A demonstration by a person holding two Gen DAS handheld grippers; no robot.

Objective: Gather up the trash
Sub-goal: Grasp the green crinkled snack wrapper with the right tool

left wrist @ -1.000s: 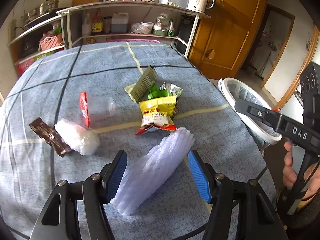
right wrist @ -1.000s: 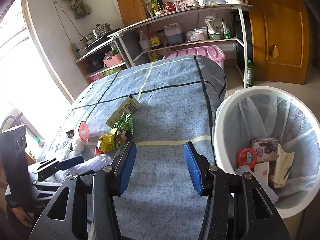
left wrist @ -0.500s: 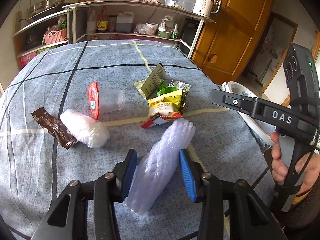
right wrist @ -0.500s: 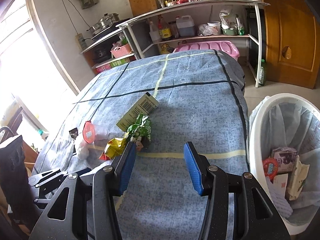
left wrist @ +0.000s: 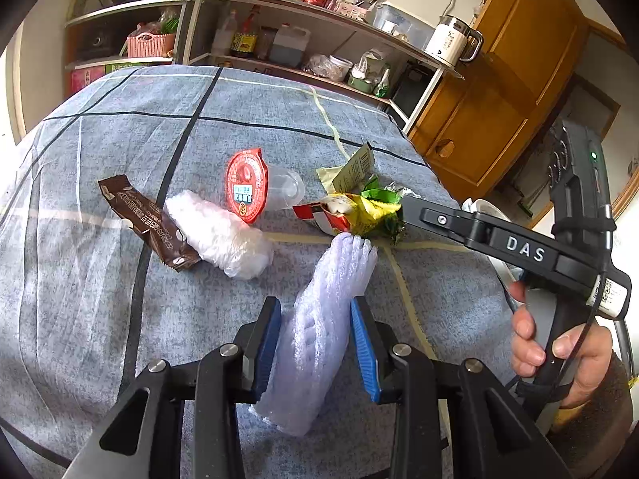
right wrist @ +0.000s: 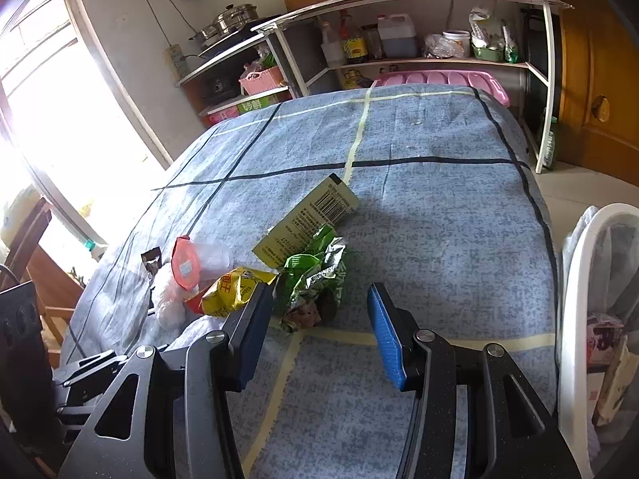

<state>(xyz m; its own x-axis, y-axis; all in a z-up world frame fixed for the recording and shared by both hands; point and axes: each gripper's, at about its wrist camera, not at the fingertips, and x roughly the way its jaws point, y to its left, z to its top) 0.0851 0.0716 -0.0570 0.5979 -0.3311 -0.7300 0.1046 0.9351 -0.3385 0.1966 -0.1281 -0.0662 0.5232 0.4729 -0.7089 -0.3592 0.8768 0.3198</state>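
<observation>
My left gripper (left wrist: pixel 315 339) is shut on a pale lilac foam sleeve (left wrist: pixel 319 339) lying on the blue cloth. Beyond it lie a yellow snack bag (left wrist: pixel 351 213), a clear cup with a red lid (left wrist: pixel 247 185), a white plastic wad (left wrist: pixel 219 235) and a brown wrapper (left wrist: pixel 147 223). My right gripper (right wrist: pixel 317 327) is open, its fingers on either side of a crumpled green wrapper (right wrist: pixel 313 279). The yellow bag (right wrist: pixel 231 291) lies just left of it, an olive packet (right wrist: pixel 307 219) behind. The right gripper also shows in the left wrist view (left wrist: pixel 479 231).
A white lined trash bin (right wrist: pixel 575 299) with several discarded packs stands at the table's right edge. Shelves with bottles and a kettle (left wrist: pixel 451 42) stand behind the table. A wooden door (right wrist: pixel 599 80) is at the far right.
My left gripper has closed on the foam sleeve. My right gripper has swung from the bin towards the table and now reaches the green wrapper.
</observation>
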